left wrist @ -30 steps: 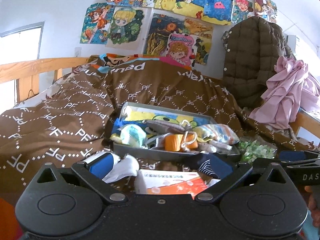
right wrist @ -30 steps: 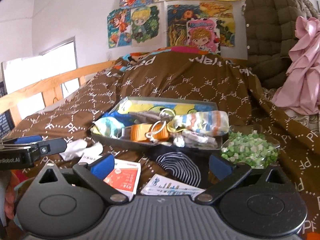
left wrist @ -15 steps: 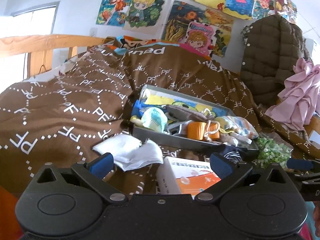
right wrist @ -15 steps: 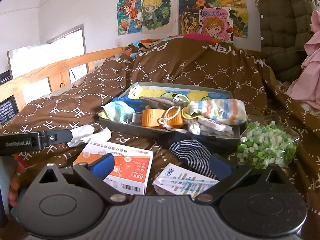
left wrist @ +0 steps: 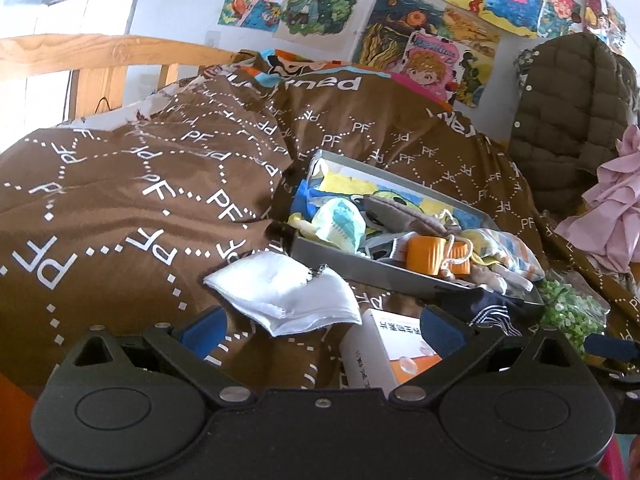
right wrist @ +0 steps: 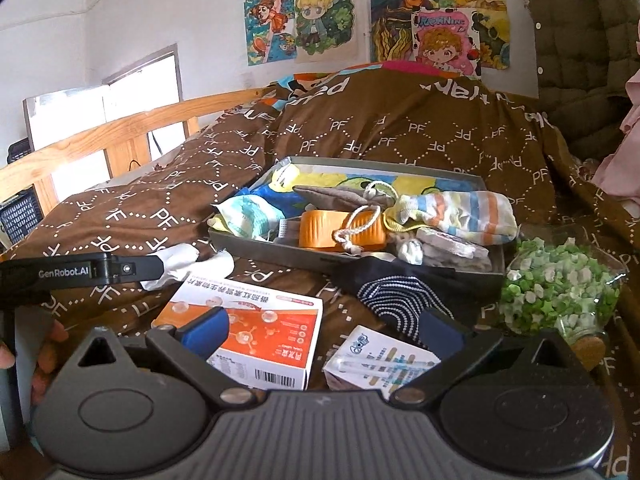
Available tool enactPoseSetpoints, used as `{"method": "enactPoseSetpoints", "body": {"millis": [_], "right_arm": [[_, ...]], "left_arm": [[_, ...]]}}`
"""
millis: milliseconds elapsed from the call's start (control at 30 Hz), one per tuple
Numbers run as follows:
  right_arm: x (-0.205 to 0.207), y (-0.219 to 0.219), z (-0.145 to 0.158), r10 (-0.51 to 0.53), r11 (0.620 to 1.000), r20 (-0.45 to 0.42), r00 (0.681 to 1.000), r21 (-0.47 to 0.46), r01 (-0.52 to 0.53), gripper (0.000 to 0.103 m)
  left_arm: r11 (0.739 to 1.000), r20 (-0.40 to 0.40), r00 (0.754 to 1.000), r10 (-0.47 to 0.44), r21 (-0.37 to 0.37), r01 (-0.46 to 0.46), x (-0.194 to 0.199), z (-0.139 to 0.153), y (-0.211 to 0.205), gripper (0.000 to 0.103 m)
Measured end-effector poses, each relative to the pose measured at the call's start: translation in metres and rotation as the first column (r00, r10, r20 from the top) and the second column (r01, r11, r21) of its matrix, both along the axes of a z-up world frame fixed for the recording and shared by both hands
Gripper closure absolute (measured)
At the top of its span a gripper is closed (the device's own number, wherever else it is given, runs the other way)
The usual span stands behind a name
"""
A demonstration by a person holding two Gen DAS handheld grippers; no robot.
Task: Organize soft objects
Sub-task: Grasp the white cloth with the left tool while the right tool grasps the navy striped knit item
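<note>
A grey tray (left wrist: 404, 278) (right wrist: 280, 246) on the brown bedspread holds soft things: a striped pouch (right wrist: 460, 212), an orange piece with a cord (right wrist: 340, 232), a grey plush (right wrist: 340, 196). A white cloth (left wrist: 288, 296) (right wrist: 180, 262) lies left of the tray, just beyond my open left gripper (left wrist: 320, 326). A dark striped sock (right wrist: 396, 296) (left wrist: 488, 312) lies before the tray. My right gripper (right wrist: 324, 330) is open above an orange-white box (right wrist: 260, 328) and a small white box (right wrist: 380, 364), holding nothing.
A clear bag of green and white bits (right wrist: 556, 284) sits right of the tray. A wooden bed rail (right wrist: 100, 136) runs along the left. A quilted jacket (left wrist: 572, 92) and pink cloth (left wrist: 616, 208) hang at the right. Posters cover the wall.
My left gripper has swung left and nearer the white cloth, which now lies unfolded between its fingers' line. My right gripper has drawn closer to the boxes and sock.
</note>
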State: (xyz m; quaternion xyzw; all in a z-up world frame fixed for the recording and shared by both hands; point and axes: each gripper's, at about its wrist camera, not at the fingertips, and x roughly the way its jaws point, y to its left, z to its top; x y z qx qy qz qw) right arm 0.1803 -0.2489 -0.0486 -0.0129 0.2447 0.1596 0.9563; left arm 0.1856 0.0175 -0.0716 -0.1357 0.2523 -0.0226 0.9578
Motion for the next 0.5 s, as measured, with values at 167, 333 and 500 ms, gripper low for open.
{"method": "enactPoseSetpoints", "body": {"millis": [167, 333, 500], "right_arm": [[0.007, 0.004, -0.005, 0.002, 1.000, 0.029, 1.000, -0.013, -0.001, 0.000], [0.022, 0.000, -0.014, -0.024, 1.000, 0.059, 0.998, -0.006, 0.024, 0.000], [0.048, -0.012, -0.025, -0.085, 0.996, 0.042, 0.995, 0.029, 0.084, 0.000]], "left_arm": [[1.000, -0.035, 0.999, 0.007, -0.023, -0.007, 0.010, -0.007, 0.002, 0.001], [0.998, -0.075, 0.997, 0.021, -0.054, -0.025, 0.026, -0.018, 0.005, 0.001], [0.991, -0.086, 0.995, 0.057, -0.115, -0.067, 0.039, -0.027, 0.012, 0.001]]}}
